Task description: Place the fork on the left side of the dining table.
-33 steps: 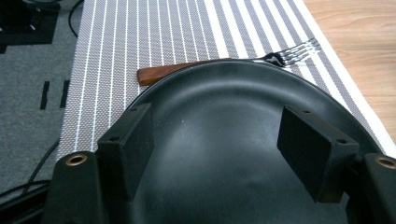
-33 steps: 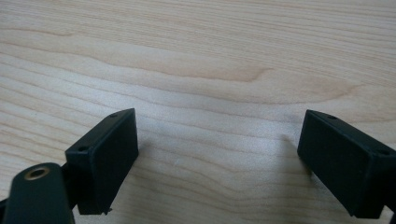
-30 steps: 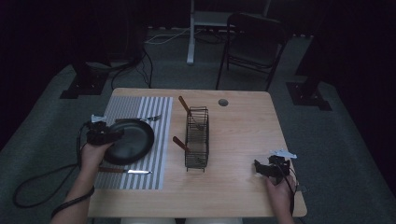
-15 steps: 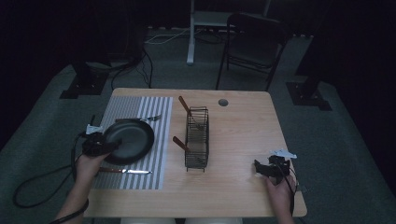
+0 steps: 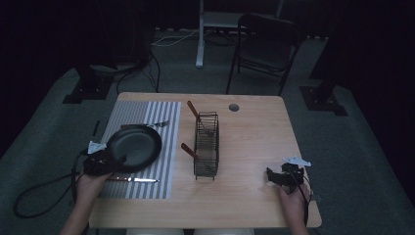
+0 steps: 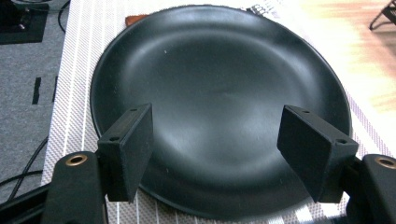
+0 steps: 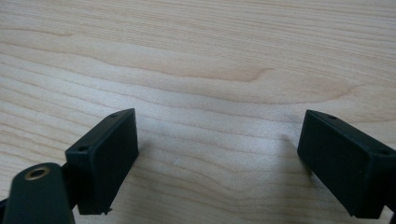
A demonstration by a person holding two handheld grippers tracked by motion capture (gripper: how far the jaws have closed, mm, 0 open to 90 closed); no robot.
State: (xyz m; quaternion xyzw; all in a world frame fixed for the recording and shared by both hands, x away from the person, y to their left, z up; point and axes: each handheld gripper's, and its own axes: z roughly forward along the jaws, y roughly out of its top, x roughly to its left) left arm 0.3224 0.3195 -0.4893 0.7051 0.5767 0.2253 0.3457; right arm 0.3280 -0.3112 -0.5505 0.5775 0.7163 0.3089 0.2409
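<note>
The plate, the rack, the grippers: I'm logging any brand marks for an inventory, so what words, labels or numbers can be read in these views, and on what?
None can be read.
Black plate: plain surface, no mark.
Wire rack: no label visible.
Striped placemat: stripes, no text.
Left gripper and right gripper: black fingers carry screw holes, no lettering.
Knife: too small to tell.

place: dim lab or studio | floor: grey carpet (image 5: 372,161) | walls: dark, unlit | gear: black stand bases (image 5: 82,93), cables (image 5: 147,63) on floor | furniture: wooden bench (image 5: 254,142), folding chair (image 5: 266,44), white desk leg (image 5: 199,34) behind
</note>
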